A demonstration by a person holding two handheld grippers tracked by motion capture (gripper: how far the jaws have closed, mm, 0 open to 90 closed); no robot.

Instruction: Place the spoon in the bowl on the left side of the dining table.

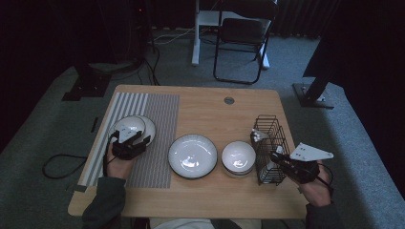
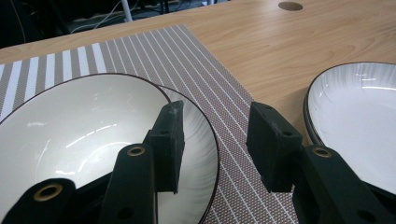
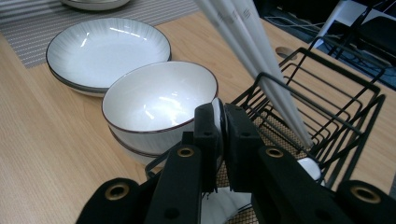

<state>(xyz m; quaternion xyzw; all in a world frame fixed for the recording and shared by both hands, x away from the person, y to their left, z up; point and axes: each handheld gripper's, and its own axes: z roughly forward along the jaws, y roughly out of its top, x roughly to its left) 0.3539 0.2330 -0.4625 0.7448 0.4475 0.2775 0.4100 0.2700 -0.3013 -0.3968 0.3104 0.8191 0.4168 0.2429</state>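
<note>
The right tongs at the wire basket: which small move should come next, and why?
Probably lift straight up. The right tongs are shut on a thin white utensil whose lower end is down inside the black wire basket, close to the bowl, so rising first should clear the wires.

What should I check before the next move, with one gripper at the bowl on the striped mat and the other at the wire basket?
1. Left gripper jaws open: ok.
2. Rim of the bowl between those jaws: cannot tell, one jaw hides it.
3. Bowl seated on its plate: ok.
4. Right gripper shut on the white utensil: ok.
5. Utensil free of the basket wires: cannot tell.
</note>
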